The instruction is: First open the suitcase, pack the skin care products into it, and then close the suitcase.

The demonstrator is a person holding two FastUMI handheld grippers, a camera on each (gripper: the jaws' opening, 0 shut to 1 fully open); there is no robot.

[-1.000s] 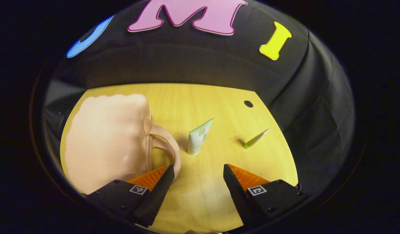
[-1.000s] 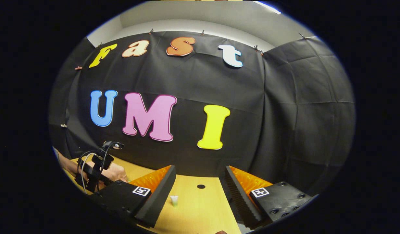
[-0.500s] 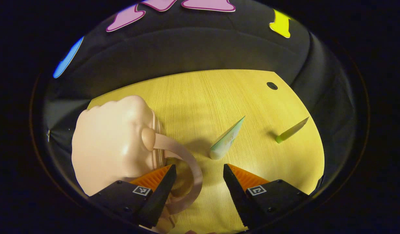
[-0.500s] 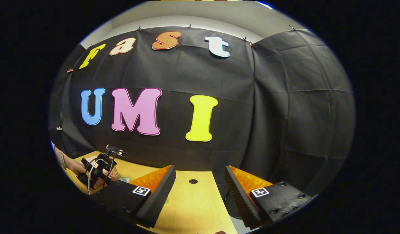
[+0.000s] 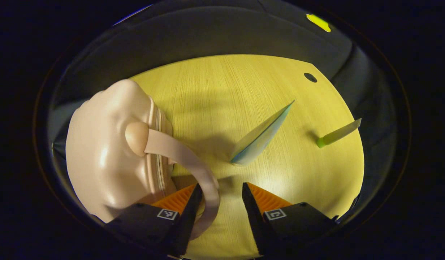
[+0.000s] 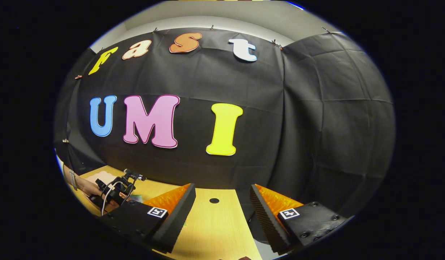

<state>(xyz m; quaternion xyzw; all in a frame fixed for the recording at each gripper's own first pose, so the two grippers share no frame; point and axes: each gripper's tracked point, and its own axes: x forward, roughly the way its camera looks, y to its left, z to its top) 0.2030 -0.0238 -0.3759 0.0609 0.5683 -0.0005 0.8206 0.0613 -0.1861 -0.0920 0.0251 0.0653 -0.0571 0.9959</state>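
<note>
Your left gripper (image 5: 219, 196), jaws parted, straddles the closed suitcase's (image 5: 107, 151) handle (image 5: 193, 166); the right gripper (image 6: 222, 198) idles wide. Pinch off-centre and the handle could slip free.

My left gripper view looks steeply down, close over the wooden table (image 5: 222, 90), with the pink suitcase (image 5: 107, 159) near at its left. My right gripper view sits low, facing level toward the booth wall (image 6: 316, 119). Both share the table's far edge with its dark hole (image 5: 310, 77).
</note>
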